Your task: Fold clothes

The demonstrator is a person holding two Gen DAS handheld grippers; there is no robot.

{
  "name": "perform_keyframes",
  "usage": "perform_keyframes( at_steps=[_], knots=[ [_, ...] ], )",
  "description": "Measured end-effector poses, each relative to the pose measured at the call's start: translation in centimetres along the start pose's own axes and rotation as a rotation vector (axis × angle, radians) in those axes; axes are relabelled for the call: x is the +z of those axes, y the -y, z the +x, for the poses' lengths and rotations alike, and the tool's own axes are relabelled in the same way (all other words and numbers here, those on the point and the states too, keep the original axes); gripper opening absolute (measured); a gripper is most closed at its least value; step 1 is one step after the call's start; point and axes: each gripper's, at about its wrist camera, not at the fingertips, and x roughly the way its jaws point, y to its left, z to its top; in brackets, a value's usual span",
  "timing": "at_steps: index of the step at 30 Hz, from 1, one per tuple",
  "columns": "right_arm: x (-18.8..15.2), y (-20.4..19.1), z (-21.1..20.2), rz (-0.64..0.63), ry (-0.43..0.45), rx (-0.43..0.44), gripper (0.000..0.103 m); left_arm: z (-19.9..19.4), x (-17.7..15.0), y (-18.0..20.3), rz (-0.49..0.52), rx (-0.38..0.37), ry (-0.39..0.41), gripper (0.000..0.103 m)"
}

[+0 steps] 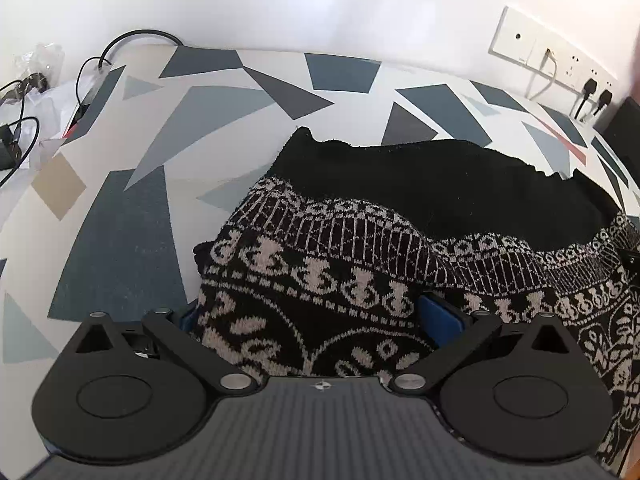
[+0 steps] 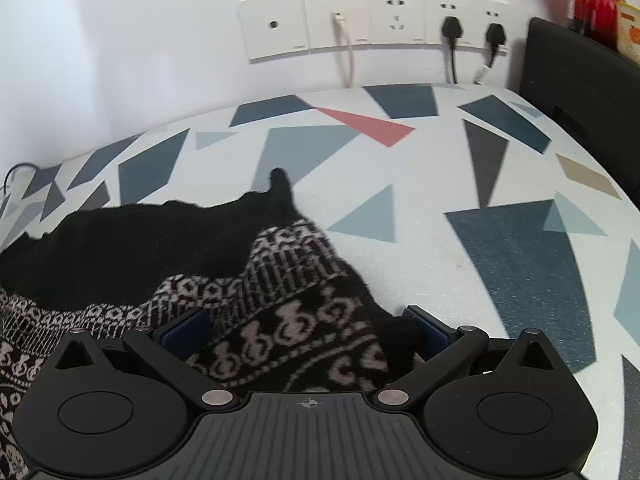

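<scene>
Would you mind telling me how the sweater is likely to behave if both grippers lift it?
The sweater would probably droop, since its knit already bunches in folds. It likely won't slip; the fabric looks thick and textured.

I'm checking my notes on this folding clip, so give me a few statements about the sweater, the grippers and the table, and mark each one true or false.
1. The sweater is black with a pale knitted pattern. True.
2. The left gripper hangs well clear of the sweater. False: knit fills the space between its blue pads.
3. The right gripper has fabric between its fingers. True.
4. The tablecloth is plain white. False: it has blue, grey, tan and red shapes.
5. Two black plugs sit in the wall sockets. True.
</scene>
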Motion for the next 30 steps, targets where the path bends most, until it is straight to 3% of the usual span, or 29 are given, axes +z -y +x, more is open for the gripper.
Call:
perform_keyframes(
  at_steps=[4,7,11,16,18,20,22,23,24,26,27,28,30],
  knots=[
    [0.6,0.9,-1.1,0.017,0.021,-0.009,0.102,-0.1,0.0,-0.1,-0.003,-0.001,-0.004,0.102],
    [0.9,1.2,-0.2,0.004,-0.070,0.027,0.102,0.0,0.0,-0.1,0.000,0.002,0.001,0.103],
    [0.8,0.3,0.3,-0.028,-0.089,0.019,0.102,0.0,0.0,0.0,-0.002,0.006,-0.001,0.103],
    [0.6,-1.8,0.4,-0.031,-0.124,0.120,0.102,-0.1,0.0,0.0,-0.018,0.013,-0.002,0.103],
    [0.6,-2.9,0.5,-0.054,-0.130,0.121,0.102,-0.1,-0.1,0.0,-0.019,0.014,0.005,0.103],
    [0.6,-3.8,0.6,-0.074,-0.134,0.122,0.097,-0.1,-0.3,0.1,-0.015,0.017,0.019,0.103],
    [0.6,-4.1,0.4,-0.080,-0.114,0.119,0.076,-0.1,-0.4,0.3,-0.014,0.016,0.030,0.100],
    [0.7,-4.2,0.3,-0.085,-0.109,0.116,0.070,-0.3,-0.5,0.5,-0.006,-0.007,0.043,0.087],
    [0.8,-4.2,0.4,-0.093,-0.117,0.116,0.062,-0.5,-0.6,0.7,0.005,-0.035,0.058,0.057],
    [1.3,-3.9,0.4,-0.076,-0.138,0.126,0.050,-1.0,-0.8,1.7,0.052,-0.067,0.073,0.036],
    [1.6,-3.7,0.3,-0.059,-0.143,0.133,0.033,-1.2,-1.0,2.4,0.087,-0.055,0.078,0.032],
    [1.8,-3.5,0.3,-0.041,-0.147,0.139,0.024,-1.3,-1.0,2.7,0.096,-0.043,0.080,0.032],
    [1.9,-3.4,0.1,-0.031,-0.141,0.147,0.022,-1.5,-1.0,3.2,0.103,-0.022,0.081,0.029]
  ],
)
